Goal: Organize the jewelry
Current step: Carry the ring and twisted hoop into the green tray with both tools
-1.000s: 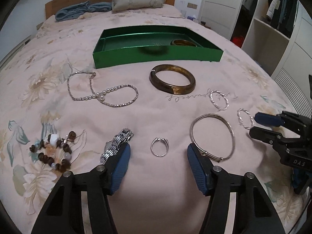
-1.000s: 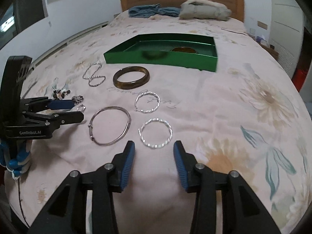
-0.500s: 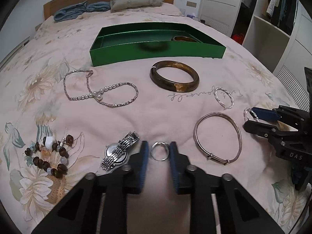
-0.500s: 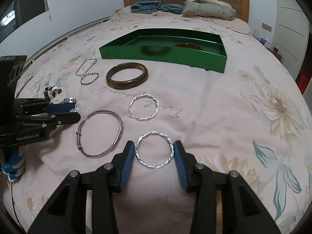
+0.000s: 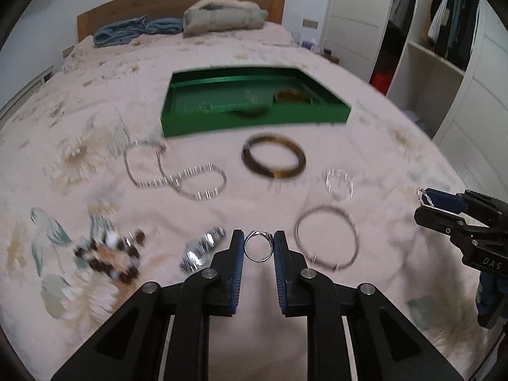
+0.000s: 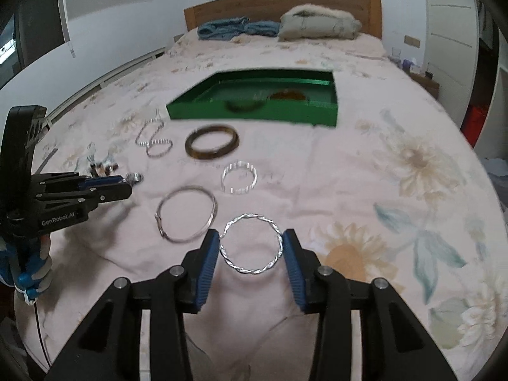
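My left gripper [image 5: 258,247] is shut on a small silver ring [image 5: 257,249] and holds it above the bedspread. My right gripper [image 6: 250,244] is shut on a twisted silver bangle [image 6: 252,243], also lifted; it shows at the right of the left wrist view [image 5: 425,197]. A green tray [image 5: 254,120] lies ahead with a brown bangle [image 5: 292,96] inside. On the bed lie a brown bangle [image 5: 273,159], a plain silver bangle [image 5: 327,238], a twisted silver bangle [image 5: 339,184], a pearl necklace [image 5: 174,174], a watch [image 5: 201,250] and a bead bracelet [image 5: 109,258].
Folded blue clothes [image 5: 133,30] and a grey jacket [image 5: 222,16] lie by the wooden headboard. An open wardrobe [image 5: 444,47] stands to the right of the bed. The left gripper shows at the left of the right wrist view [image 6: 104,187].
Both grippers have closed on their pieces and lifted them off the bedspread: the left on the ring, the right on the twisted bangle. Both views now look from higher up.
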Demonstrator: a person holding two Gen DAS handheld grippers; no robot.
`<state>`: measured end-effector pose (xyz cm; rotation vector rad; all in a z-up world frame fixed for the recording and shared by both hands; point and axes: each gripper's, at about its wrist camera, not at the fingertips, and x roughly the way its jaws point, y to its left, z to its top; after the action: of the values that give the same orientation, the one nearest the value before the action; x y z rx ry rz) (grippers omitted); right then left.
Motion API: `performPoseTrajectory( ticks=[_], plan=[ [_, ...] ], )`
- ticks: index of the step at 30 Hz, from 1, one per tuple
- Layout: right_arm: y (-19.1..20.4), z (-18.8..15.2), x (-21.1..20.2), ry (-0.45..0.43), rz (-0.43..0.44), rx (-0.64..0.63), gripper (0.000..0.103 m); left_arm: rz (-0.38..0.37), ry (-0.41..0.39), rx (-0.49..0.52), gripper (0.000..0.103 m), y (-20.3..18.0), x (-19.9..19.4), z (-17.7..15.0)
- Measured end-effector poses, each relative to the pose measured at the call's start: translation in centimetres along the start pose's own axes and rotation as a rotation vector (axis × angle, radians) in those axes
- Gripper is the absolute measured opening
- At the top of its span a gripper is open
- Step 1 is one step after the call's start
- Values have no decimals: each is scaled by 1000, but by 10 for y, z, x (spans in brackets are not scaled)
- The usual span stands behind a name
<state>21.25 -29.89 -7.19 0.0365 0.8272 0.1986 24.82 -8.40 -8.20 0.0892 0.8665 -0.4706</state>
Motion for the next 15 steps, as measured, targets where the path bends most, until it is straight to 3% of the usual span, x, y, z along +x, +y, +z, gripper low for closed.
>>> performPoseTrajectory(
  ticks=[8,15],
  plan=[
    [-5,84,-26,-127,-42,10,39,27,-85,-31,18,25,-20,86],
    [-27,190,12,-187,-70,72,39,80,-83,-54,18,43,24,169]
  ],
)
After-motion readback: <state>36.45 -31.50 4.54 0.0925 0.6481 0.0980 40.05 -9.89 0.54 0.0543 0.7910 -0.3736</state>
